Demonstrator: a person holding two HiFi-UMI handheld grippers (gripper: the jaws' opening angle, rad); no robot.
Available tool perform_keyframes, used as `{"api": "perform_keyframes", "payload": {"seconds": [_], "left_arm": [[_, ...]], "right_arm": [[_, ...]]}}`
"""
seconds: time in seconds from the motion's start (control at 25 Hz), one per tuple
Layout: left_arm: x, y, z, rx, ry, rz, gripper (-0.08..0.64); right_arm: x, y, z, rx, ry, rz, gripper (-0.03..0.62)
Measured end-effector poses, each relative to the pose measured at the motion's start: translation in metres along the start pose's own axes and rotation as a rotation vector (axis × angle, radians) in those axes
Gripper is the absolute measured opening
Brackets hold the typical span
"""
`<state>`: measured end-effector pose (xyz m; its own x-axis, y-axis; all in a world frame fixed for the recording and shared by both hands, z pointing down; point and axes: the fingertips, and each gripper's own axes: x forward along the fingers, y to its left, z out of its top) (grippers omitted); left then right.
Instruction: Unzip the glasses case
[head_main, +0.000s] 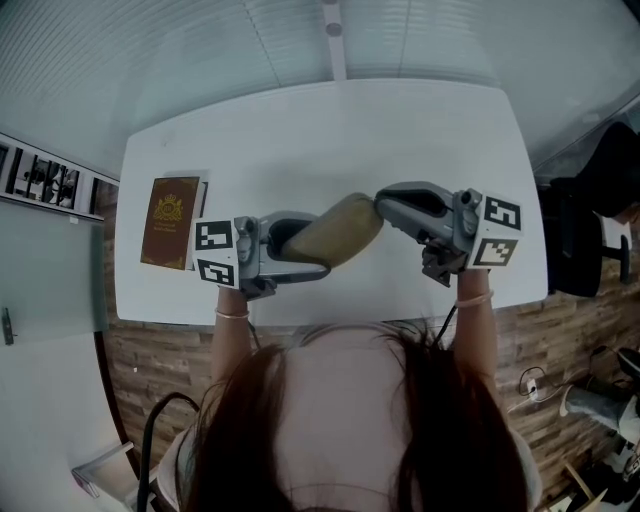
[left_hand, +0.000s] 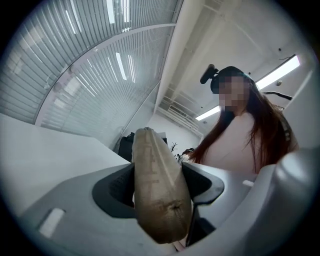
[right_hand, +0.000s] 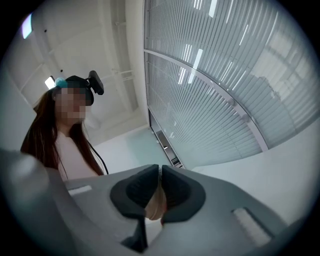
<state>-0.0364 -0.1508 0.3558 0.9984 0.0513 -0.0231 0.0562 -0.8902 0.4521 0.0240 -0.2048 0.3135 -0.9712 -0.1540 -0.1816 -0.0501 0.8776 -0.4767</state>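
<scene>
A tan fabric glasses case (head_main: 335, 232) is held in the air over the white table (head_main: 330, 120), slanting up to the right. My left gripper (head_main: 303, 246) is shut on its lower left half. In the left gripper view the case (left_hand: 159, 195) fills the gap between the two dark pads (left_hand: 116, 186). My right gripper (head_main: 381, 206) meets the case's upper right end. In the right gripper view its jaws are almost together, shut on a thin tan tab (right_hand: 156, 208) of the case. I cannot make out the zipper line.
A brown booklet with a gold crest (head_main: 171, 221) lies on the table's left part. A black chair (head_main: 592, 225) stands off the table's right edge. The person's head and hair fill the bottom of the head view.
</scene>
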Motion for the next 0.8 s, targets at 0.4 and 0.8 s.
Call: {"api": "perform_keyframes", "payload": {"seconds": [0.4,0.8], "left_arm": [[-0.012,0.007,-0.002,0.026,0.011,0.059,0.29],[-0.01,0.01,0.0,-0.078,-0.221,0.039,0.288]], "right_arm": [[0.008,-0.008,-0.007,-0.053,0.041,-0.036,0.004],[0.009,-0.011,0.0,-0.102,0.017,-0.049,0.005]]}}
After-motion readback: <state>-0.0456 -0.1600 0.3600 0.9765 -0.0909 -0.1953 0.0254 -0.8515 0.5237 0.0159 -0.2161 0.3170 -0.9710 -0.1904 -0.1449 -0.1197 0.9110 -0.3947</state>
